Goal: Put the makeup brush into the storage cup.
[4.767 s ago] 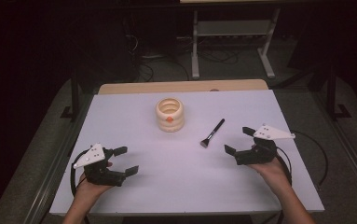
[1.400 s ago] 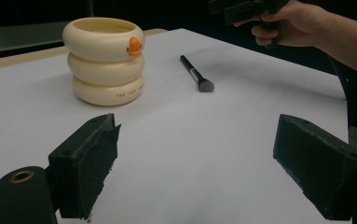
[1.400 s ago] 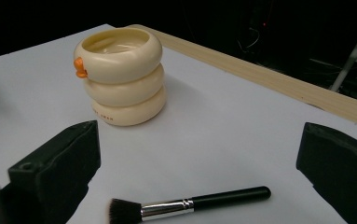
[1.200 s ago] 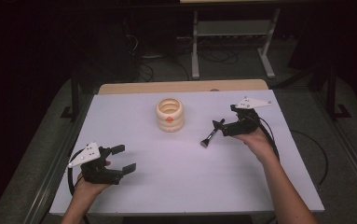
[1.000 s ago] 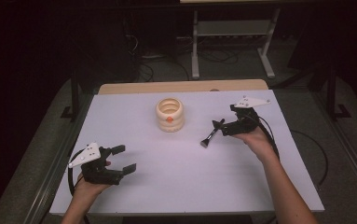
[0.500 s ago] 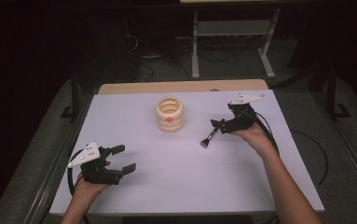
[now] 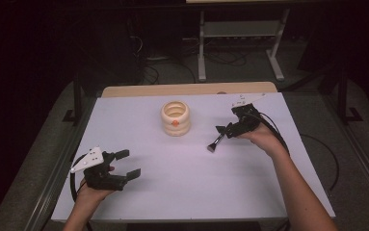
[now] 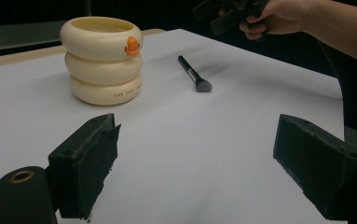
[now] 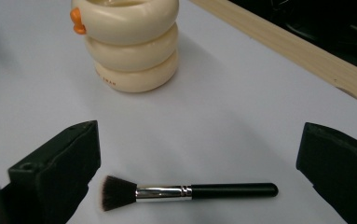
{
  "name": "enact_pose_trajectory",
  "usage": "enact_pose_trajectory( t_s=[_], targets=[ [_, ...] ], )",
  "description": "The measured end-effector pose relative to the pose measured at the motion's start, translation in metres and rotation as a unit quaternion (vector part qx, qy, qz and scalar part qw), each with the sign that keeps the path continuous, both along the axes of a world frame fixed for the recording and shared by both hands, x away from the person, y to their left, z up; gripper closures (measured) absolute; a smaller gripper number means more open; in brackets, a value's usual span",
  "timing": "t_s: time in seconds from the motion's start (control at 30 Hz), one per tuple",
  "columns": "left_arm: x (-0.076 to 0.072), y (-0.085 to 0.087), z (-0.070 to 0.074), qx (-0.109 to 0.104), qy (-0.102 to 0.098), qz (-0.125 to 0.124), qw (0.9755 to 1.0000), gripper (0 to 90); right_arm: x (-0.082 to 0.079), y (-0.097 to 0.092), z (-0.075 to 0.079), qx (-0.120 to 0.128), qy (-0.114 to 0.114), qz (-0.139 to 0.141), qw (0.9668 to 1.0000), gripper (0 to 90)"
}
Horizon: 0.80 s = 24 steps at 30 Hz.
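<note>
On the white surface [image 7: 187, 178] stands a cream holder [image 7: 176, 117], shaped like three stacked rings with a small orange beak on its top ring, set toward the far middle. It is upright and its mouth is open; from the high view the inside looks like bare cream wall, and I cannot make out anything in it. To its right, apart from it, a makeup brush [image 7: 216, 142] lies flat on the surface: black handle, silver ferrule, dark bristles. In the high view its bristle end points toward the near edge and its handle runs up toward the right hand-held gripper [image 7: 226, 130]. That gripper sits over the handle end of the brush with its jaws spread wide; in the right gripper view the brush [image 9: 185, 191] lies crosswise between the two black jaws, touching neither, with the holder [image 9: 128, 43] beyond it. The left hand-held gripper [image 7: 127, 164] rests low near the front left corner of the surface, well apart from both things, its jaws also wide with nothing between them. In the left gripper view the holder [image 8: 104, 59] stands ahead to the left and the brush [image 8: 194, 73] lies beside it.
</note>
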State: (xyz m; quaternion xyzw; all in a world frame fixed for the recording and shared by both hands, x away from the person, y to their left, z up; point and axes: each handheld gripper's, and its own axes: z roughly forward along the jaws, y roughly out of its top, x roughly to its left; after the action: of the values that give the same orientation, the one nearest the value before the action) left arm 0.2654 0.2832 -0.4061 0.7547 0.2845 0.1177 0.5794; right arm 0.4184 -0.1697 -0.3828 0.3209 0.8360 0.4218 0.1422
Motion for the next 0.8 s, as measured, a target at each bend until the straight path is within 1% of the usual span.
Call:
enact_pose_trajectory(
  t_s=[0.1,0.27,0.43,0.5,0.63,0.67,0.7,0.77,0.8],
  targets=[
    [0.0,0.0,0.0,-0.002,0.0,0.0,1.0,13.1,0.002,0.002,0.0,-0.011,0.004,0.005,0.9999,0.0],
    [0.0,0.0,-0.001,-0.002,0.0,0.0,1.0,13.1,0.005,0.003,0.0,-0.011,0.013,0.01,0.9998,0.0],
    [0.0,0.0,-0.001,-0.003,0.001,0.001,1.0,13.1,0.008,0.005,-0.001,-0.02,0.019,0.016,0.9995,0.0],
    [0.0,0.0,-0.001,-0.002,0.0,0.001,1.0,13.1,0.01,0.006,-0.001,-0.03,0.027,0.022,0.9989,0.0],
    [0.0,0.001,-0.001,-0.004,0.002,0.002,1.0,13.2,0.012,0.007,-0.001,-0.031,0.032,0.026,0.9987,0.0],
    [0.0,0.001,-0.001,-0.006,0.004,0.003,1.0,13.1,0.013,0.008,-0.002,-0.038,0.035,0.031,0.9982,2.0],
    [0.001,0.001,-0.001,-0.004,0.003,0.002,1.0,13.1,0.013,0.008,-0.002,-0.038,0.035,0.031,0.9982,2.0],
    [0.001,0.001,-0.001,-0.005,0.003,0.002,1.0,13.1,0.015,0.009,-0.003,-0.048,0.036,0.03,0.9977,3.5],
    [0.001,0.001,-0.001,-0.006,0.004,0.002,1.0,13.1,0.015,0.009,-0.003,-0.048,0.036,0.03,0.9977,3.5]
  ],
)
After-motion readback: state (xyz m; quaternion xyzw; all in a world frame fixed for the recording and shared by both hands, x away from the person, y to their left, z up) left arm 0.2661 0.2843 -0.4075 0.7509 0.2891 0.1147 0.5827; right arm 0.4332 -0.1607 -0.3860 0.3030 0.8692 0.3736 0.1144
